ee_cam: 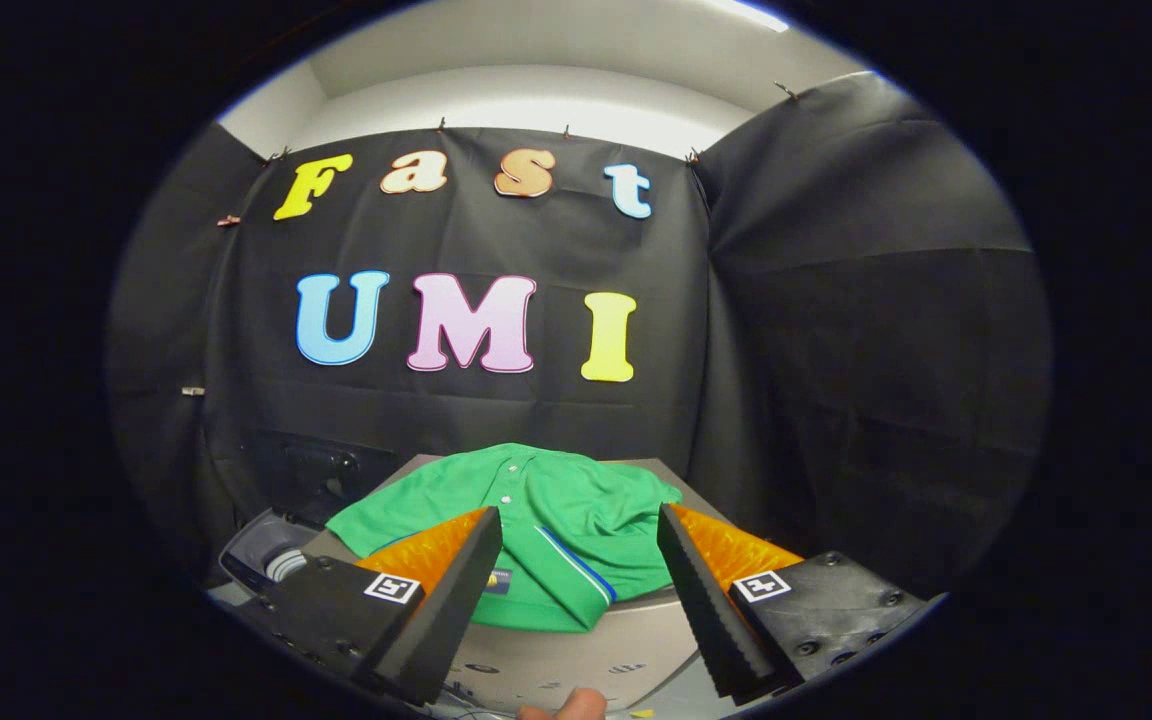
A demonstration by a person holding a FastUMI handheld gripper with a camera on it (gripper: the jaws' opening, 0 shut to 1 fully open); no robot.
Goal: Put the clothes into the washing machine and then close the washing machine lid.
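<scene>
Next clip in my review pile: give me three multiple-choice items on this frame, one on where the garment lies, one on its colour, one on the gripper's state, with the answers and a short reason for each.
1. Where does the shirt lie?
A. Spread on a flat grey surface just ahead of the gripper
B. Hanging from the booth wall
C. Pinched between both fingers

2. What is the shirt's main colour?
A. Red
B. Green
C. White

3. How does the gripper stand?
A. Shut on the shirt
B. Shut on nothing
C. Open, fingers spread apart

Answers:
1. A, the shirt lies flat on the grey top, seen through the gap between the fingers.
2. B, the fabric is green, with a thin blue and white stripe and a row of small buttons.
3. C, a wide gap separates the two fingers and neither visibly presses on the cloth.
</scene>
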